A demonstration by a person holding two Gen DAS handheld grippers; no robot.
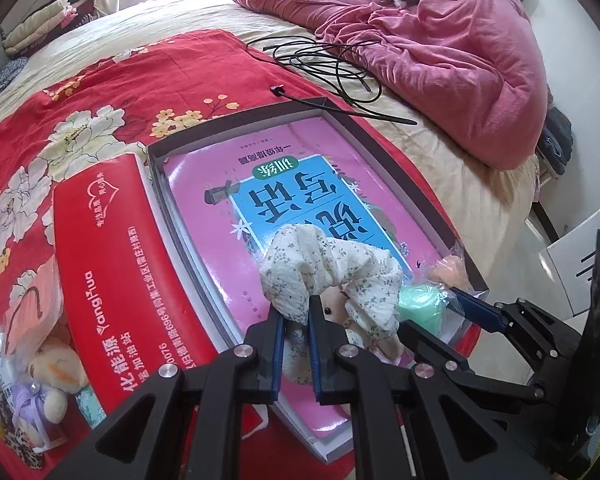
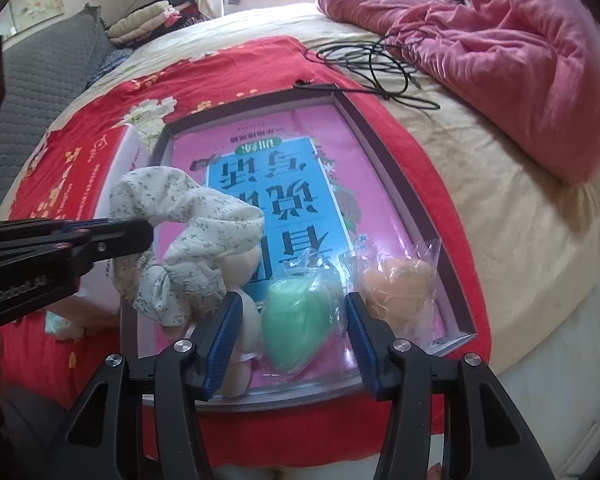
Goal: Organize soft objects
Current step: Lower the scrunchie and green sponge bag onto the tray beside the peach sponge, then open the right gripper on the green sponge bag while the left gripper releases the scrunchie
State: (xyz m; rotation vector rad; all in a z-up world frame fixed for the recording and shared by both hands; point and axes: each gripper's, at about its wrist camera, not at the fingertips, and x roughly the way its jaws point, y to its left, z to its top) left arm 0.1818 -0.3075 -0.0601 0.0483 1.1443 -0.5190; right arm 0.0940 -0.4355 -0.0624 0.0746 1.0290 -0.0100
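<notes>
A shallow grey box (image 1: 384, 152) (image 2: 384, 148) with a pink and blue book as its floor lies on the red bedspread. My left gripper (image 1: 296, 312) (image 2: 140, 232) is shut on a white floral scrunchie (image 1: 332, 272) (image 2: 188, 216) and holds it over the box's near end, above a beige plush toy (image 2: 240, 276). My right gripper (image 2: 294, 312) (image 1: 460, 300) is open, its fingers on either side of a green soft item in clear wrap (image 2: 300, 320) (image 1: 420, 304). An orange soft item in clear wrap (image 2: 400, 284) (image 1: 448, 268) lies in the box's corner.
A red tissue pack (image 1: 112, 264) (image 2: 100, 168) lies left of the box. More soft toys and packets (image 1: 40, 364) sit at the far left. Black cables (image 1: 332, 64) and a pink quilt (image 1: 460, 52) lie beyond the box. The bed edge is to the right.
</notes>
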